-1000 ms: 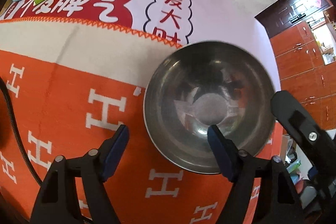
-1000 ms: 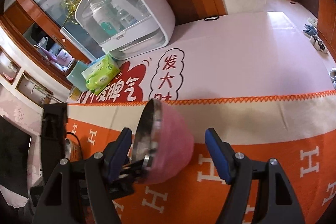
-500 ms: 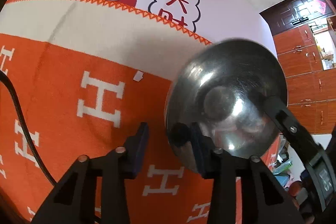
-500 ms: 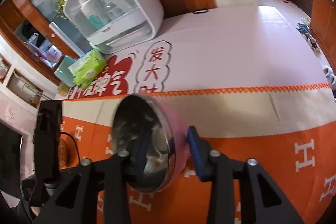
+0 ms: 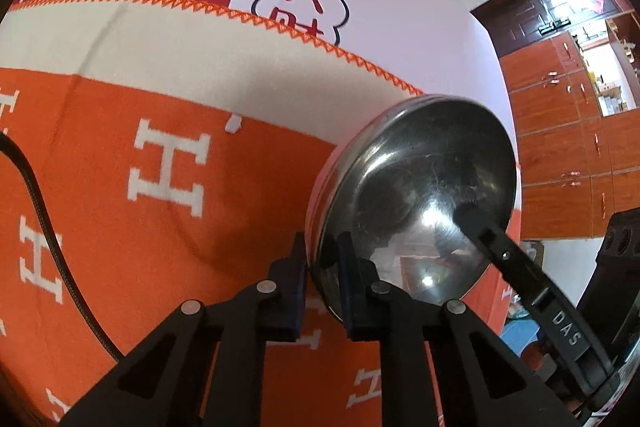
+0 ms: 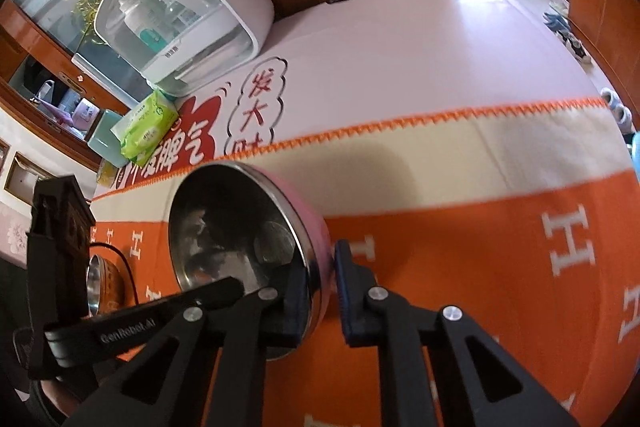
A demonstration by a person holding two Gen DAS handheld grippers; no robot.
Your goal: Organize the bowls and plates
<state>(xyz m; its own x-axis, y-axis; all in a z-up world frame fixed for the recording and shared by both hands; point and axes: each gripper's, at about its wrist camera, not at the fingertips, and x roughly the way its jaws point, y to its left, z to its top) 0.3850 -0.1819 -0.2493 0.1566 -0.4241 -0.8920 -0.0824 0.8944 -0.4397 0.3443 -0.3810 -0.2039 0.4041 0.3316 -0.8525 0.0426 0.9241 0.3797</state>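
Note:
A steel bowl with a pink outside (image 5: 416,203) is tilted on its side above the orange cloth. My left gripper (image 5: 322,283) is shut on its near rim, one finger inside, one outside. My right gripper (image 6: 322,291) is shut on the same bowl (image 6: 240,227), gripping its rim from the other side; its black finger (image 5: 516,263) reaches into the bowl in the left wrist view. A second steel bowl (image 6: 102,287) stands on the cloth at the far left of the right wrist view, behind the left gripper's body.
An orange-and-cream cloth (image 5: 160,187) covers the table. A white domed dish cabinet (image 6: 180,15) stands at the back, with a green tissue pack (image 6: 146,127) beside it. A black cable (image 5: 44,227) lies on the left. Wooden cupboards (image 5: 568,131) are beyond the table's right edge.
The bowl was lifted off the cloth and tipped from flat onto its side. Both grippers went from open to shut on its rim.

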